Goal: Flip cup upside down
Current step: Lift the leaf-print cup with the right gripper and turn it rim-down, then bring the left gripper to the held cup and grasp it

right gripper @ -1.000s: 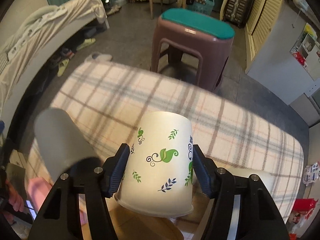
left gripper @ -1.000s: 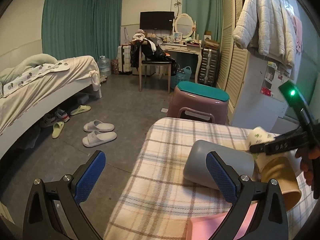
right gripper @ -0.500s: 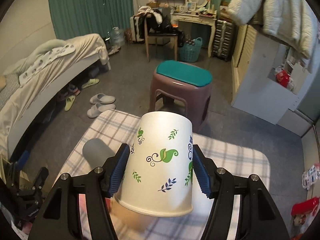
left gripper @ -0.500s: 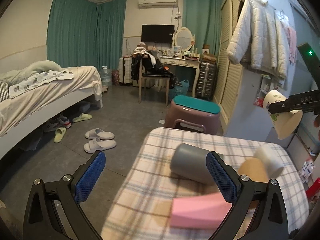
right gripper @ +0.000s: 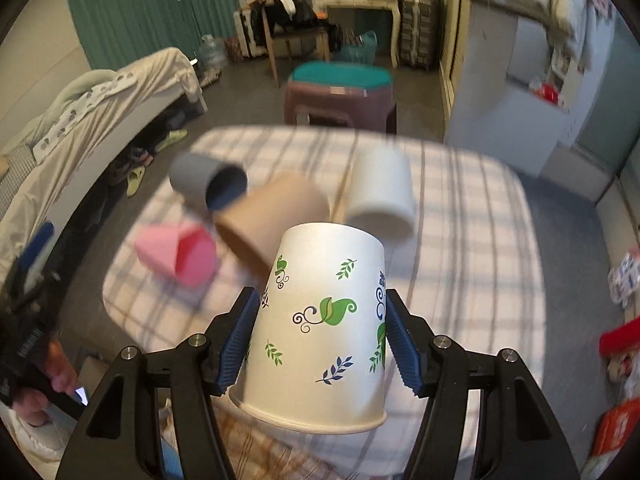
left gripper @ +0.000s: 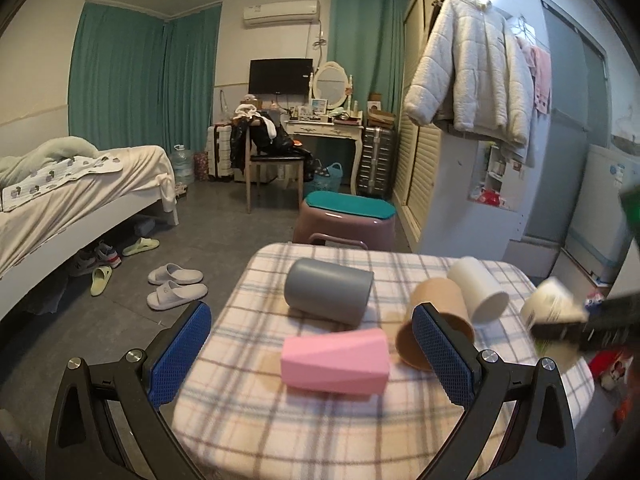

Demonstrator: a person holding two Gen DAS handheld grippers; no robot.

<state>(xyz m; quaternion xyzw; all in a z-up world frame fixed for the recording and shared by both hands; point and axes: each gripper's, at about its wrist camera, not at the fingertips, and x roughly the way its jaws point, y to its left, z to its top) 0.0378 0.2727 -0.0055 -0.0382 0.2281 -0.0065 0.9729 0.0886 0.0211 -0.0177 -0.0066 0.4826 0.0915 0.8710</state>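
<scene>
My right gripper [right gripper: 322, 340] is shut on a white paper cup with green leaf prints [right gripper: 320, 332]. The cup's base points away from me and its rim is toward me, above the near part of the plaid table [right gripper: 472, 216]. In the left wrist view the same cup [left gripper: 550, 304] is blurred at the table's right edge. My left gripper [left gripper: 312, 354] is open and empty, above the near left part of the table [left gripper: 320, 412], with the pink cup [left gripper: 335, 359] between its fingers in the view.
Several cups lie on their sides on the table: grey [left gripper: 328, 296], brown [left gripper: 438, 320], white [left gripper: 478, 294], and the pink one. A purple stool with a teal top [left gripper: 346, 220] stands behind the table. A bed [left gripper: 72, 196] is at left, a wardrobe [left gripper: 440, 152] at right.
My right gripper has come down with the leaf cup, from high above the table to low by its near right side. My left gripper has pulled back and risen; more of the table shows.
</scene>
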